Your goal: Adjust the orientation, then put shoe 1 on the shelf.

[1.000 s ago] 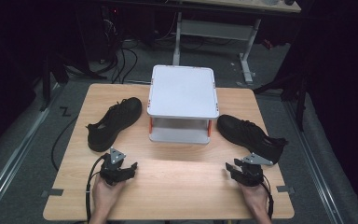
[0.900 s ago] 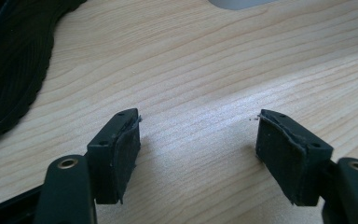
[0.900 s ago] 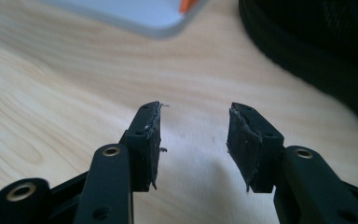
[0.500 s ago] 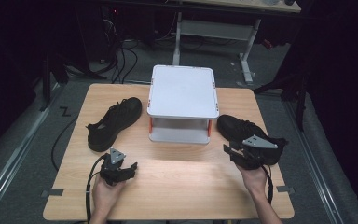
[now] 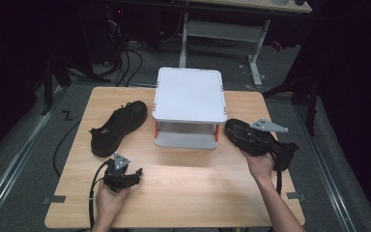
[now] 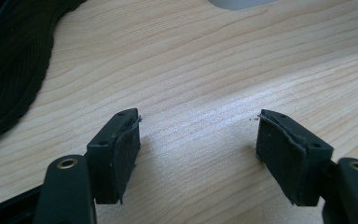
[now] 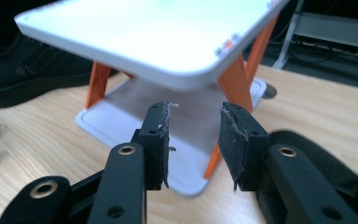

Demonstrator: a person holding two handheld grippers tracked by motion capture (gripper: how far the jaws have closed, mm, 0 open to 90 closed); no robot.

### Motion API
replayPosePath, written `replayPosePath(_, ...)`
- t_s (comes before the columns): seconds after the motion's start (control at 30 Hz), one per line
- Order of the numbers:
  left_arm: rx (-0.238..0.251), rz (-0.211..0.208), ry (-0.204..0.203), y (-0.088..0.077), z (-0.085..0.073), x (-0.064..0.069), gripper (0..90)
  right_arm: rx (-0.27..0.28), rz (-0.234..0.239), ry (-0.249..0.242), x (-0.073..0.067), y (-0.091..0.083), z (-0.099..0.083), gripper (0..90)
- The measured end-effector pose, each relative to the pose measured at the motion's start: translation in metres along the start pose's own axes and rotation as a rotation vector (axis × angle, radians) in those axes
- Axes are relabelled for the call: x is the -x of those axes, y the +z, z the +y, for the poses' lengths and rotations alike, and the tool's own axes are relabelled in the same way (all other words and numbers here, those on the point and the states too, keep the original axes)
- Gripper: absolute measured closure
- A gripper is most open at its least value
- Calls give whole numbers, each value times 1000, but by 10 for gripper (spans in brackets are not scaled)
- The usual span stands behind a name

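While the left gripper (image 6: 198,135) rests low on the surface (image 5: 183,183) with its fingers spread wide and nothing between them, the right gripper (image 7: 193,116) hangs over the right shoe (image 5: 236,131), at the right of the high view, just beside the rack (image 5: 189,94). Its fingers have just been closing, yet a gap remains and nothing sits in it; through it I see the rack's lower shelf.

That shoe looks light, with a soft knit upper that will give under the pads and a stiffer sole. I'd judge the collar or heel rim the best hold: pinch one wall of the opening, since the whole body looks too wide for that gap. Gripped by the toe, it would likely sag and swing.

The high view gives the layout: the left shoe (image 5: 116,126) at centre left, well apart from the right one, with the rack between them. It hides the right fingers behind the hand and grey plate. The right gripper view settles that they are empty, with the shoe a dark band at lower right. The left gripper view shows the left shoe's ribbed sole filling the upper left corner, close by but untouched.
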State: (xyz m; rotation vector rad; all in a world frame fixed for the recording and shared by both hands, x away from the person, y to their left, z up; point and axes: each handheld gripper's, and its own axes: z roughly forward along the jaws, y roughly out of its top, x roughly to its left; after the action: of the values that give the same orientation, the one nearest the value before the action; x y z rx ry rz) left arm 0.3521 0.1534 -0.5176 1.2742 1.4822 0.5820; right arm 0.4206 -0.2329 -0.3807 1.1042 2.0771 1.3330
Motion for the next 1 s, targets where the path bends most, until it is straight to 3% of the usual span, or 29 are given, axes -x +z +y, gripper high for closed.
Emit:
replayPosePath(0.37,1,2,-2,0,0,1,304,30,-9,-54,-8,17,37,650)
replayPosePath(0.5,2,7,-4,0,0,1,296,6,-16,-82,-15,36,52,650)
replayPosePath(0.7,-18,13,20,-1,3,4,321,-35,-32,-98,-18,57,59,637)
replayPosePath(0.8,-15,-23,2,-8,13,5,347,-47,-36,-95,-18,65,61,632)
replayPosePath(1.0,23,-39,47,-20,45,9,326,-54,-14,-65,-15,71,64,603)
